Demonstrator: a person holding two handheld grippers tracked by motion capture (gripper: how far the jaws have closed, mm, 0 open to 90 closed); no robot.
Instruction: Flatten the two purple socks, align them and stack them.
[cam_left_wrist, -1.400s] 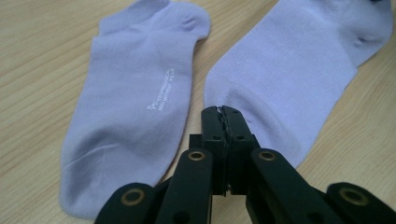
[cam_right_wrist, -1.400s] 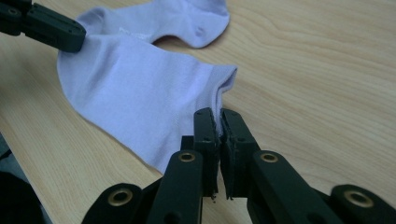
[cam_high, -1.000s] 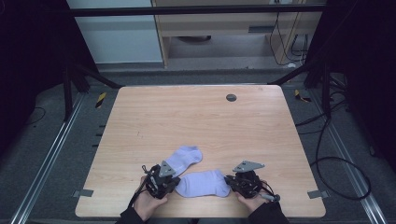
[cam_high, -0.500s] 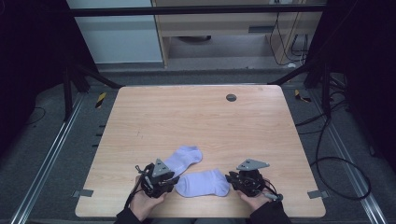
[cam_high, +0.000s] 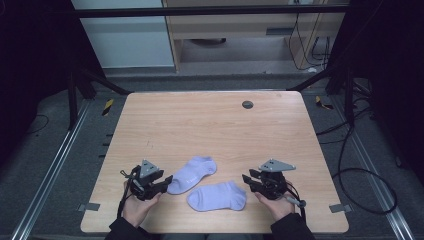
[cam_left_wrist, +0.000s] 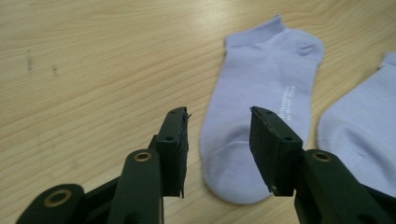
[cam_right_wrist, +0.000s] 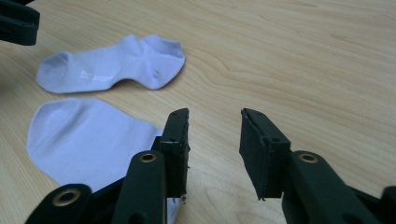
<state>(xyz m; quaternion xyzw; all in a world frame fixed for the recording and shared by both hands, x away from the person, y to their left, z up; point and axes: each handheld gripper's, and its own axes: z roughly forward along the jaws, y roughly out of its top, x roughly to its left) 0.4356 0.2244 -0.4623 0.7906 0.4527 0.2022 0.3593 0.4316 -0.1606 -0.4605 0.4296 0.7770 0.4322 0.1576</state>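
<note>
Lying flat near the front edge of the pale wooden tabletop (cam_high: 210, 125), two lilac ankle socks of soft knit sat just beside each other, not stacked. Far sock (cam_high: 192, 174) angled from near-left up to far-right; near sock (cam_high: 217, 196) ran roughly left to right, closer to the person. Whether their edges touched was hard to judge from the high view, though the right gripper view showed a sliver of wood between them.

Left gripper (cam_high: 166, 181) sat at the left end of the far sock. Its own view showed that sock (cam_left_wrist: 261, 121) running away from the tips, toe end between and below the black jaws. Jaws stood well apart and had just been opening; nothing was pinched, pads clear of the cloth.

Right gripper (cam_high: 247, 180) sat just right of the near sock. In its own view the near sock (cam_right_wrist: 88, 140) lay left of the jaws, partly under the left finger (cam_right_wrist: 177, 140); the far sock (cam_right_wrist: 116, 63) lay beyond. Jaws stood partly apart, also just opening, bare wood between them, nothing held.

Step in hand, as judged: a release, both socks laid out flat and let go. Pairing looked not yet done, since the socks lay side by side. Next move would likely call for a fresh grip on one sock's ends and a lift onto the other, aligned toe to toe.
</note>
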